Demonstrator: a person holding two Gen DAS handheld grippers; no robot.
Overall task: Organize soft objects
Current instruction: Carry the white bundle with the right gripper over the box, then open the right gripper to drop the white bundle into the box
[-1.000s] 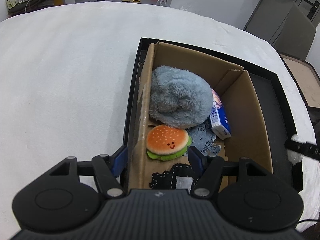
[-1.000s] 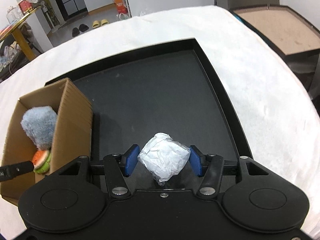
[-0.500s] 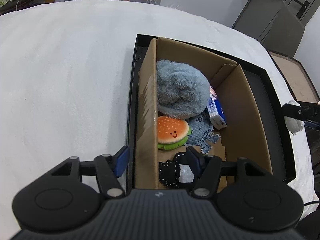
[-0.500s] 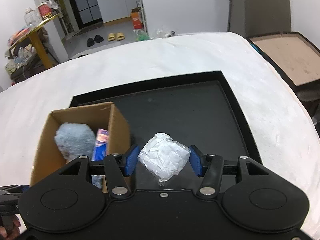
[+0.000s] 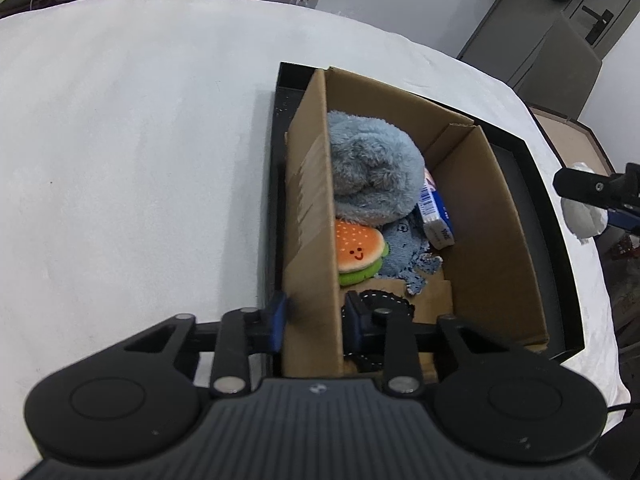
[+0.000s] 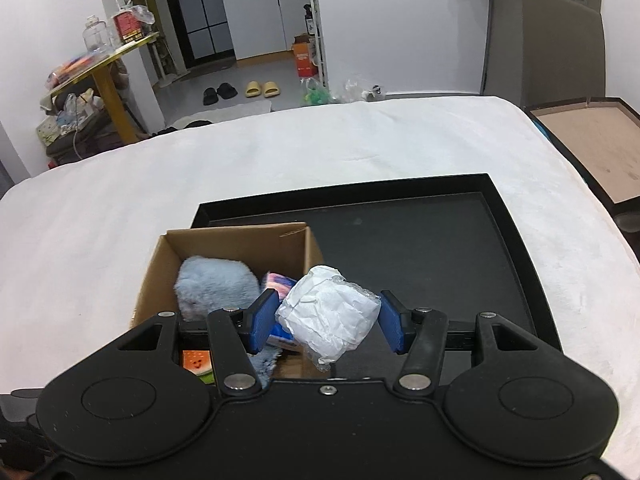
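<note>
A: We hold the crumpled white wad (image 6: 329, 315) in the right gripper (image 6: 327, 322), jaws clamped on it, up over the near-right corner of the cardboard box (image 5: 484, 216). The left gripper (image 5: 316, 322) has its jaws closing on the box's left wall, wall between them.

B: Risk?

A: The wad is light and springy. If we let go too close to the right wall it may land outside the box, on the black tray (image 6: 440, 248). If the left jaws tug, the box could skid or the thin wall buckle.

B: What's in the way?

A: The blue plush (image 5: 372, 176) fills the box's far-left end; the burger toy (image 5: 358, 250), denim scrap (image 5: 404, 254) and tissue pack (image 5: 436, 216) sit just nearer. The box's right half is bare, so we'd aim there. The white-covered worktop (image 5: 140, 160) lies all around the tray.
</note>
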